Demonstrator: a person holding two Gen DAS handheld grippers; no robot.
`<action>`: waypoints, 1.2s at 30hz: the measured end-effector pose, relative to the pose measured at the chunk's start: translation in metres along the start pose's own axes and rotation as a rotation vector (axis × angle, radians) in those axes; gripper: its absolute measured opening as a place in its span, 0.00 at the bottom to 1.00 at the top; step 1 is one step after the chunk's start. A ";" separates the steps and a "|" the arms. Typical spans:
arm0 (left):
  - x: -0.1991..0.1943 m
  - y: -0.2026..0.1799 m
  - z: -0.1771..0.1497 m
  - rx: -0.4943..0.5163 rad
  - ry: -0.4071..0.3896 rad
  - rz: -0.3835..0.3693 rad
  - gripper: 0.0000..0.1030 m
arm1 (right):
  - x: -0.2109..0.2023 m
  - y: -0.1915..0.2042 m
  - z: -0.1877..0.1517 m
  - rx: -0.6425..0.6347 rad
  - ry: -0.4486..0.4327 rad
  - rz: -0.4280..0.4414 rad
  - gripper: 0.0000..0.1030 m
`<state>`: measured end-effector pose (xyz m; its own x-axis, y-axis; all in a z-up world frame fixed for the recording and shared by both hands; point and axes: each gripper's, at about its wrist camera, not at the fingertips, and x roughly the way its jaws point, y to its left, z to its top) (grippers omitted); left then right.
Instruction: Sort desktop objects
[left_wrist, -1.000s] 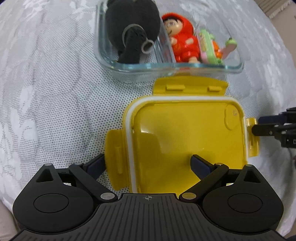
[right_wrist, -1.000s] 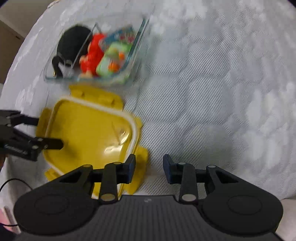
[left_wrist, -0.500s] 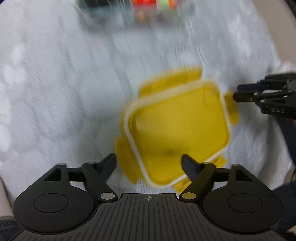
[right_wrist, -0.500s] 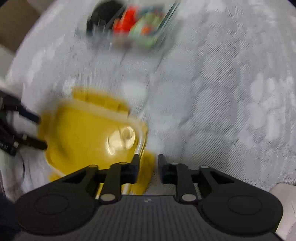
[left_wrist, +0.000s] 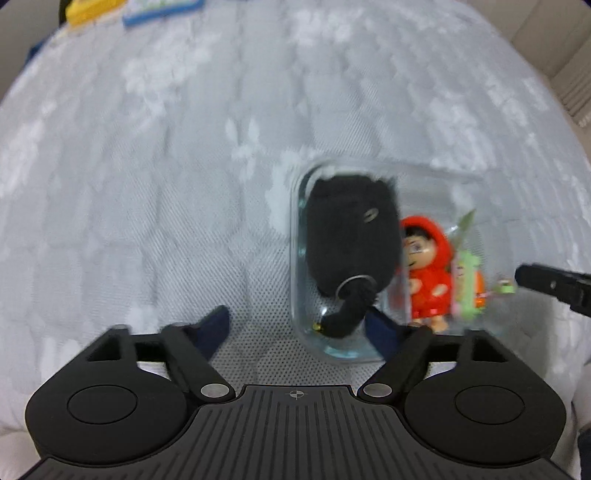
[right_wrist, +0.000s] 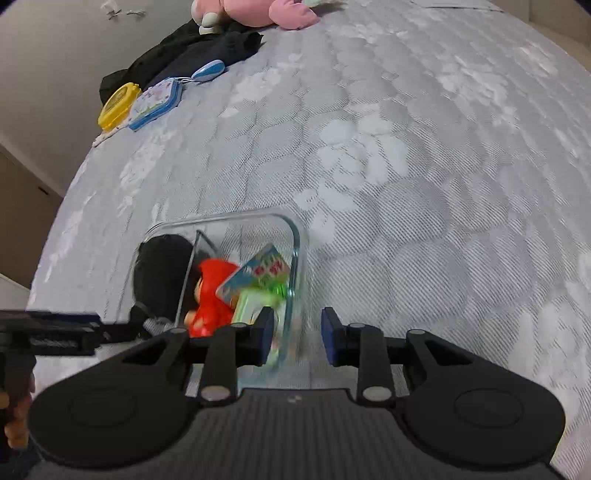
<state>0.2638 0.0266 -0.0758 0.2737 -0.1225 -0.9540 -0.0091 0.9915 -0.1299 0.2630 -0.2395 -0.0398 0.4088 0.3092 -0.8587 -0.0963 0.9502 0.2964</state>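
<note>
Clear glass container (left_wrist: 297, 258) sits on a grey-white quilted bedspread with flower pattern (left_wrist: 147, 184), toward the near edge of the spread, right under both grippers. No lid on it in either view. A glass divider splits it in two.

Left compartment: black plush toy (left_wrist: 351, 236) with a metal ring and a dark strap hanging toward the near wall. Right compartment: red-hooded doll figure (left_wrist: 428, 273), a green and orange plastic toy (left_wrist: 469, 288) just beside it, and in the right wrist view a small printed card with red and blue pattern (right_wrist: 266, 273) leaning on top of the green toy. Left view is motion-blurred, small details unclear.

Left gripper (left_wrist: 299, 328): jaws fairly wide and closing, straddling the near left corner of the container; the right finger (left_wrist: 384, 332) is seen through the glass, so its position relative to the wall can't be told. Pads not pressing on anything visible.

Right gripper (right_wrist: 297, 339): jaws narrow, easing open, with the container's right wall between them; left finger (right_wrist: 266, 339) on the inner side, right finger (right_wrist: 332, 341) outside, no contact visible. Its tip also shows at the right edge of the left view (left_wrist: 554, 286).

Far left corner of the spread: yellow lidded box (right_wrist: 118, 105), blue-edged tin (right_wrist: 155, 103), blue and white oval gadget (right_wrist: 208, 70), black cloth (right_wrist: 192, 51), pink plush (right_wrist: 258, 9). Well apart from the container.
</note>
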 end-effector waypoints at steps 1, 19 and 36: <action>0.005 0.002 0.000 -0.002 0.007 -0.004 0.73 | 0.009 -0.001 0.003 0.000 0.005 -0.002 0.32; -0.022 -0.026 -0.073 0.245 0.015 0.030 0.33 | 0.032 0.020 -0.032 -0.173 0.161 -0.096 0.15; -0.075 -0.065 -0.189 0.431 0.007 0.116 0.51 | -0.034 0.034 -0.124 -0.381 0.221 -0.108 0.15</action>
<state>0.0622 -0.0370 -0.0466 0.2876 -0.0079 -0.9577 0.3632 0.9262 0.1014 0.1332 -0.2130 -0.0523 0.2350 0.1690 -0.9572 -0.4075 0.9112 0.0608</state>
